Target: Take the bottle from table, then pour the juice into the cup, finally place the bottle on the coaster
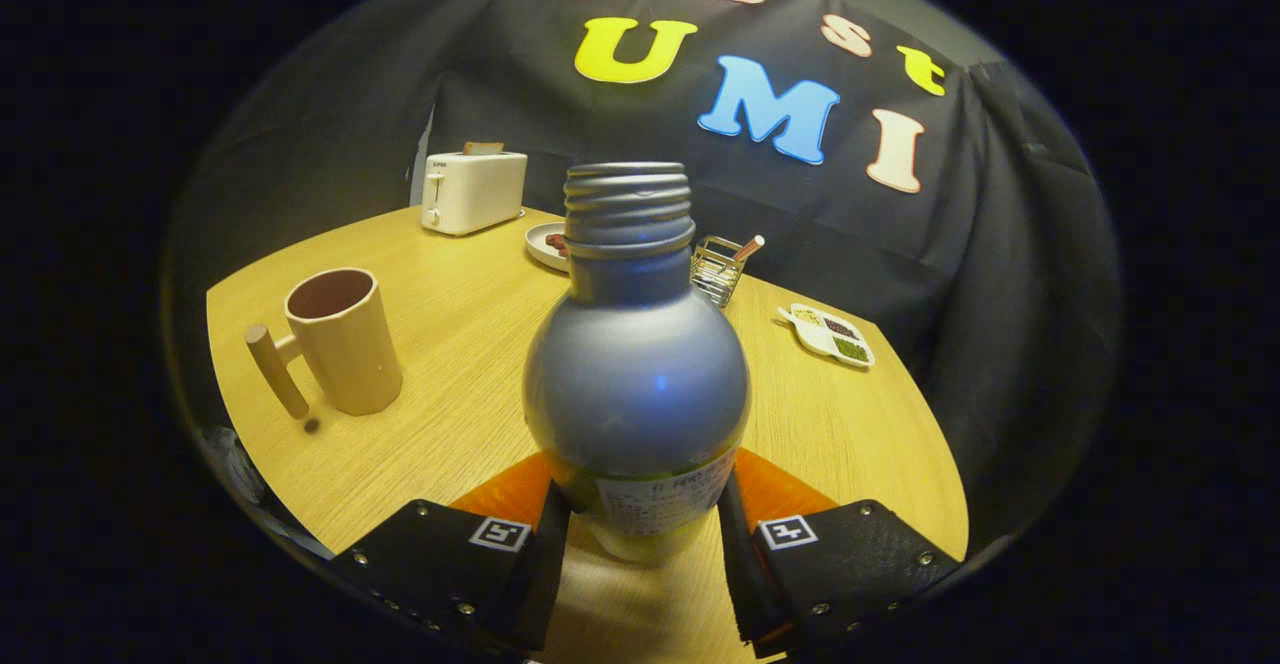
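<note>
A bottle (pixel 636 374) with a grey upper body, an uncapped threaded neck and a pale label stands upright between my two fingers. My gripper (pixel 640 529) is shut on the bottle's lower body, one finger pressing each side. An orange coaster (pixel 510 492) lies on the table under and behind the bottle's base, showing on both sides of it. A beige cup (pixel 345 342) with a wooden peg handle stands to the left, beyond the fingers, its mouth open upward.
A wooden round table (pixel 850 424) carries a white toaster (pixel 472 191) at the back, a plate (pixel 548 242) with food, a wire holder (pixel 718 270) behind the bottle, and a small divided dish (pixel 828 334) at the right. Black cloth walls the booth.
</note>
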The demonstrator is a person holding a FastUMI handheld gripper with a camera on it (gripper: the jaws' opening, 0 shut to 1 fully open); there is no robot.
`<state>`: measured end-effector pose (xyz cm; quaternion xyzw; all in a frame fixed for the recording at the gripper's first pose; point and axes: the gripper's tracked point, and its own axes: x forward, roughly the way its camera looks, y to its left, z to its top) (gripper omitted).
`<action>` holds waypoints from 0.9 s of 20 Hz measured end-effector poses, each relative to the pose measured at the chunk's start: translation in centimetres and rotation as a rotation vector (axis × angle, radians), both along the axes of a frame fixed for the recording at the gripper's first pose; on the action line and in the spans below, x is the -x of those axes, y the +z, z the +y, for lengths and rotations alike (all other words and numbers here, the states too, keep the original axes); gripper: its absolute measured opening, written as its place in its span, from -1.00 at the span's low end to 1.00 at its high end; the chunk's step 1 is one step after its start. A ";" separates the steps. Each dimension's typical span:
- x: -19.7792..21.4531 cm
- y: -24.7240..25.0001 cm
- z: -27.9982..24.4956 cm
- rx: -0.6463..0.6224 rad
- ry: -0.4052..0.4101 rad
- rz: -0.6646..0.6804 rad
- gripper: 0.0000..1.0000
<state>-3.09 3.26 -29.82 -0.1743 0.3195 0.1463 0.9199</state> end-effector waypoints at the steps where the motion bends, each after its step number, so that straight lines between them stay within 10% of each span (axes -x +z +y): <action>1: -0.1 0.1 0.3 0.017 0.010 -0.001 0.37; 18: -1.9 1.0 4.4 0.384 0.180 0.024 0.37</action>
